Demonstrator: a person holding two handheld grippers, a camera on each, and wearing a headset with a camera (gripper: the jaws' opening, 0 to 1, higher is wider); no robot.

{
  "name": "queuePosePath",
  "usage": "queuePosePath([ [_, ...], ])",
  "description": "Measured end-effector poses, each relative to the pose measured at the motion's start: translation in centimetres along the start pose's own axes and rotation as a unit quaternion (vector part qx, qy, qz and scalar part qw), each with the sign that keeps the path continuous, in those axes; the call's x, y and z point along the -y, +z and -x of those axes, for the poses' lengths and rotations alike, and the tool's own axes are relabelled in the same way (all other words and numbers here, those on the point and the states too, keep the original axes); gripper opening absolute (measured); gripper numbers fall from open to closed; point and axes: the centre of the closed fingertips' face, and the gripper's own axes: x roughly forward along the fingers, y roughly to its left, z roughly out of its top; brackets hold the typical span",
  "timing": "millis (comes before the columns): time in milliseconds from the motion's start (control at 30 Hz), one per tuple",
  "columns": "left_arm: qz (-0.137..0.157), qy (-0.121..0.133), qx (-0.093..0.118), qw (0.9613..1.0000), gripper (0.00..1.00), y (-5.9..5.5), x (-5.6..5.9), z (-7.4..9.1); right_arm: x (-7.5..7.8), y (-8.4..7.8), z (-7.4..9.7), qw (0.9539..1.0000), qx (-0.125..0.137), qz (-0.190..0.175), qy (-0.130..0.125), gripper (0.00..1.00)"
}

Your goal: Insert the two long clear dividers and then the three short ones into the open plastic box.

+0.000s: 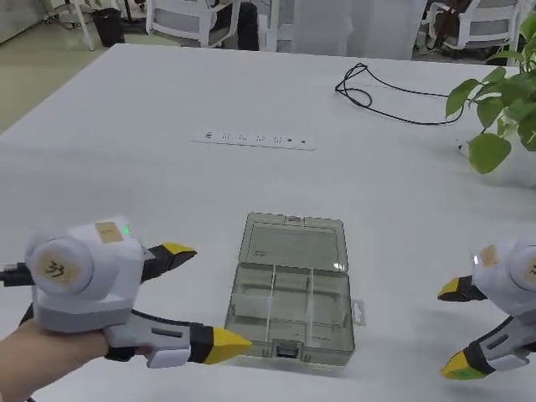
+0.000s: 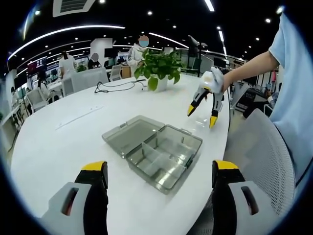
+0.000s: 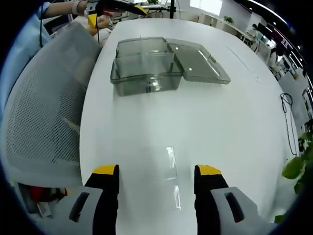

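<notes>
Nearest the person, the left gripper point(image 1: 205, 296) hangs just left of the open plastic box point(image 1: 322, 349). Its jaws are spread wide with nothing between them. The right gripper point(image 1: 453, 327) hangs further off on the box's right side, its jaws equally wide and empty. Flanking the box without touching it looks like a resting or inspecting pose rather than a reach.

The box sits on the white desk point(image 1: 126, 151) between the two grippers, front wall toward the person. Its lid point(image 1: 293, 243) is folded flat on the desk behind it, which leaves the tray open from above for pieces to drop in. Clear dividers point(image 1: 272, 295) already stand upright inside, splitting the tray into compartments. Their number cannot be told through the transparent walls, so the insertion looks largely or wholly done.

Well beyond the box lies a flat power strip point(image 1: 255, 139). Further right of it are a looped black cable point(image 1: 377, 92) and a leafy plant point(image 1: 502, 109).
</notes>
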Motion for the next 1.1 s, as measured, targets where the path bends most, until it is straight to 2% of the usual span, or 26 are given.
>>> queuePosePath([
  [400,0.008,0.005,0.002,0.9999,0.89,-0.3,0.0,0.1,-0.1,-0.2,-1.0,0.9995,-0.020,0.015,0.017,0.45],
  [467,0.009,0.005,0.003,0.9999,0.89,-0.4,0.0,0.1,-0.1,-0.3,-1.2,0.9992,-0.027,0.027,0.015,0.43],
  [500,0.009,0.006,0.003,0.9999,0.89,-0.4,-0.1,0.1,-0.2,-0.1,-1.2,0.9993,-0.023,0.021,0.021,0.42],
  [800,0.013,0.002,0.003,0.9999,0.89,-0.5,0.1,0.1,0.4,-0.1,-1.1,0.9995,-0.018,0.017,0.017,0.33],
  [1100,0.025,0.003,0.014,0.9996,0.88,-0.2,0.2,-0.2,0.2,0.1,-1.0,0.9992,-0.027,0.027,0.008,0.33],
])
